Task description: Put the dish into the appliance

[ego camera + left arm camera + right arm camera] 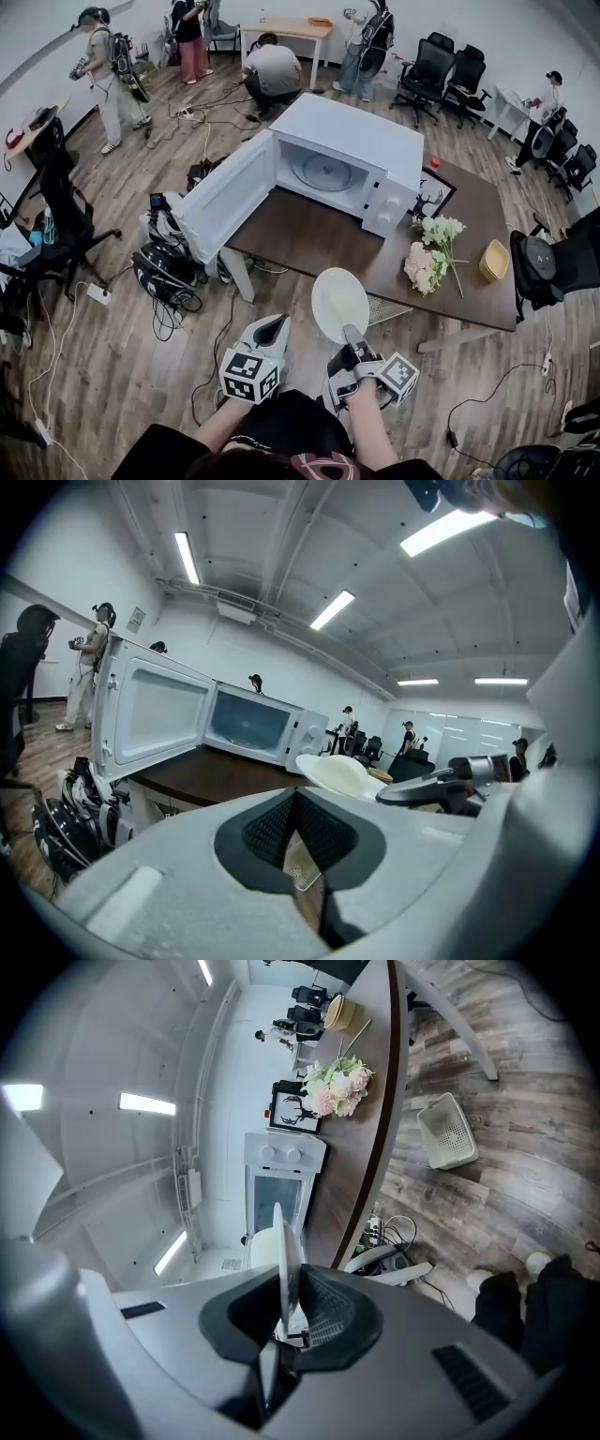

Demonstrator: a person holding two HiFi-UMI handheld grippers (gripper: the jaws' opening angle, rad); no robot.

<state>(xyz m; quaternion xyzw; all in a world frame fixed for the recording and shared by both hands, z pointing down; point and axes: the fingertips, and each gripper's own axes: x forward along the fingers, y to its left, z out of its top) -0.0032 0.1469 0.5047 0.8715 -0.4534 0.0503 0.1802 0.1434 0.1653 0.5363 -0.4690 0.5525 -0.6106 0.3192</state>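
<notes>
microwave 1 | dish 1 | table 1 | flower bunch 1 | framed picture 1

white microwave, cream dish, dark brown table, grey wood-grain floor, pink-white flowers

The white box-shaped microwave oven stands on the dark wooden tabletop at its far left corner, with its door out past the left edge. The bunch of pale flowers lies right of it, the black-framed picture behind them, and the yellow woven bowl near the right edge. The round white plate hangs before the near edge in the right gripper, with the left gripper to its left.
</notes>
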